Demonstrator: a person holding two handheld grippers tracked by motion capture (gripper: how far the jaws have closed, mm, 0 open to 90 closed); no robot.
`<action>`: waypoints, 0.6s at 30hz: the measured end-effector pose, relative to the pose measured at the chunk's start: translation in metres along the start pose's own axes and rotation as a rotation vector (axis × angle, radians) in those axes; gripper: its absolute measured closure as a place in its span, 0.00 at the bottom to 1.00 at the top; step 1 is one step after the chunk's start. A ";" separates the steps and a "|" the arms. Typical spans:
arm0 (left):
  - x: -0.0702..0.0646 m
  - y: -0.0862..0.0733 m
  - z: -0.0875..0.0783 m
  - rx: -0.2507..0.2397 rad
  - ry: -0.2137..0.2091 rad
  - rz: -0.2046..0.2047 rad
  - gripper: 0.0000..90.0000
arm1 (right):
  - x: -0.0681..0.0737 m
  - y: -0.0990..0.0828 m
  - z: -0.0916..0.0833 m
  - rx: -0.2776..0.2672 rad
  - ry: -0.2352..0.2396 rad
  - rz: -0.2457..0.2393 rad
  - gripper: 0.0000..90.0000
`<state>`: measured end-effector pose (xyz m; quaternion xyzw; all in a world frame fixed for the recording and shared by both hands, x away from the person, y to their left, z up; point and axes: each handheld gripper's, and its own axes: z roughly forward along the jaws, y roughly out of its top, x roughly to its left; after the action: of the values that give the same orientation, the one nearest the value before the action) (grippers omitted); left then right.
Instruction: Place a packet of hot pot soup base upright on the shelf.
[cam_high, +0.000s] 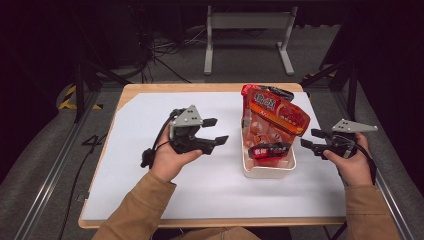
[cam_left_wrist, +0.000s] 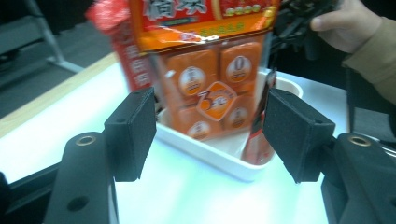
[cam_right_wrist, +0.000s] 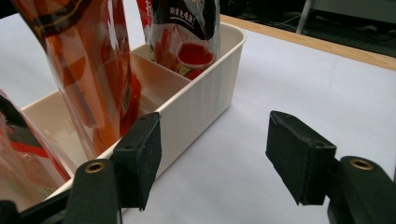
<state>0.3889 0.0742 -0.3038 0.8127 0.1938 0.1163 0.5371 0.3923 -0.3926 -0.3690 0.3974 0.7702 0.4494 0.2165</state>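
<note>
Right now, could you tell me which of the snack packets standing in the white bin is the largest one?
The orange packet in the middle of the white bin: it stands tallest, with round orange pieces behind its clear window. The red-and-black packets behind it and in front are smaller.

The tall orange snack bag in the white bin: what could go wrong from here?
1. The orange snack bag stands high above the white bin and leans; it may tip out.
2. Both the left gripper and the right gripper are open and hold nothing, so nothing steadies the bag.
3. The right gripper is close to the bin's wall; a nudge could shift the bin.
</note>
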 end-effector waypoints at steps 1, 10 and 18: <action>0.002 -0.002 -0.004 -0.004 0.007 -0.002 0.40 | 0.000 0.000 0.000 -0.001 0.001 -0.002 0.40; 0.016 -0.022 -0.045 0.008 0.096 -0.018 0.38 | 0.003 0.001 0.000 -0.006 0.005 -0.003 0.39; 0.028 -0.042 -0.071 0.011 0.162 -0.036 0.33 | 0.006 0.001 0.002 -0.015 0.018 -0.005 0.35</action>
<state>0.3781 0.1603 -0.3151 0.8001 0.2517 0.1711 0.5169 0.3900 -0.3867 -0.3693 0.3897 0.7698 0.4580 0.2138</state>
